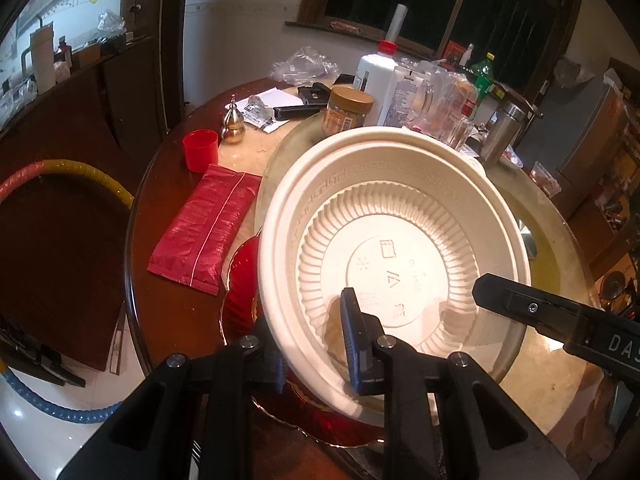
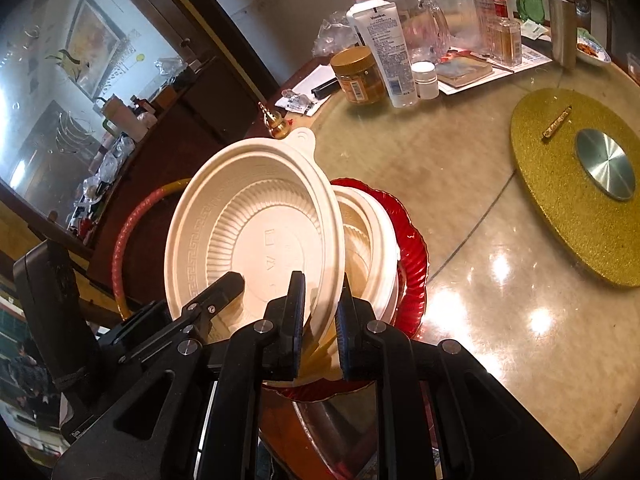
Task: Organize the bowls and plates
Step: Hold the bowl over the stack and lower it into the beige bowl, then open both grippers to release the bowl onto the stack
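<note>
A cream plastic bowl (image 1: 392, 240) (image 2: 256, 232) hangs tilted above a red glass plate (image 1: 240, 280) (image 2: 412, 248) at the table's near edge. My left gripper (image 1: 312, 332) is shut on its near rim, one finger inside the bowl and the other behind the wall. My right gripper (image 2: 321, 280) is shut on the rim at another spot; one of its fingers (image 1: 504, 292) shows at the right of the left wrist view. A second cream bowl (image 2: 368, 248) rests on the red plate, just behind the lifted one.
A red packet (image 1: 204, 232), red cup (image 1: 200, 150) and brass gourd (image 1: 233, 124) lie left of the bowls. A jar (image 2: 356, 76), lotion bottle (image 2: 384, 56) and glassware crowd the far side. A gold turntable disc (image 2: 576, 184) sits to the right. A hoop (image 1: 80, 168) leans beside the table.
</note>
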Available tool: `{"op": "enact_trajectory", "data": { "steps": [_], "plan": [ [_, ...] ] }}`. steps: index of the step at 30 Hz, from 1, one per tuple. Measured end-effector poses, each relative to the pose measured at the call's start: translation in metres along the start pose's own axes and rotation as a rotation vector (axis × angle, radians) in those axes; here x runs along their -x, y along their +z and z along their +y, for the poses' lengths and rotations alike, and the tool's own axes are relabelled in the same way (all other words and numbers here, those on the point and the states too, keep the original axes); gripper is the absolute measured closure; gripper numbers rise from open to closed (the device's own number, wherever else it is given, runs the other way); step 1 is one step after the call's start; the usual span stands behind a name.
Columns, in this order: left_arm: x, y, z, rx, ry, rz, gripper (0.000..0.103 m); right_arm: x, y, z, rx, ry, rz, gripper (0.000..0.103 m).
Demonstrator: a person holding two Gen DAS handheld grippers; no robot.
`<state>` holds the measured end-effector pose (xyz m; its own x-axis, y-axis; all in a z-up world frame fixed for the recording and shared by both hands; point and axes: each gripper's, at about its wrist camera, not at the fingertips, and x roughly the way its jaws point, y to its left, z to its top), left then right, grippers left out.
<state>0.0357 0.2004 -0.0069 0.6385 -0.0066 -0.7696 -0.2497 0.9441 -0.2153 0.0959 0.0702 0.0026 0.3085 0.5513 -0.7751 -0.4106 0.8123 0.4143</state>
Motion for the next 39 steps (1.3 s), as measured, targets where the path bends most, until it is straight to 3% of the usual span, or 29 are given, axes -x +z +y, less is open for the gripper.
{"op": "enact_trajectory", "data": {
  "steps": [27,30,34,39],
  "plan": [
    [-0.001,0.010,-0.005,-0.073,0.030,0.022,0.078,0.002,0.013,0.001,-0.006,-0.008,0.104,0.087],
    [0.000,0.014,-0.010,-0.102,0.047,0.019,0.073,0.004,0.018,0.001,-0.010,-0.007,0.110,0.084],
    [0.002,0.015,-0.013,-0.118,0.052,0.013,0.055,0.007,0.018,0.003,-0.007,0.011,0.121,0.067],
    [0.002,0.016,-0.012,-0.118,0.059,0.003,0.054,0.009,0.018,0.001,-0.012,0.013,0.111,0.066]
  ]
}}
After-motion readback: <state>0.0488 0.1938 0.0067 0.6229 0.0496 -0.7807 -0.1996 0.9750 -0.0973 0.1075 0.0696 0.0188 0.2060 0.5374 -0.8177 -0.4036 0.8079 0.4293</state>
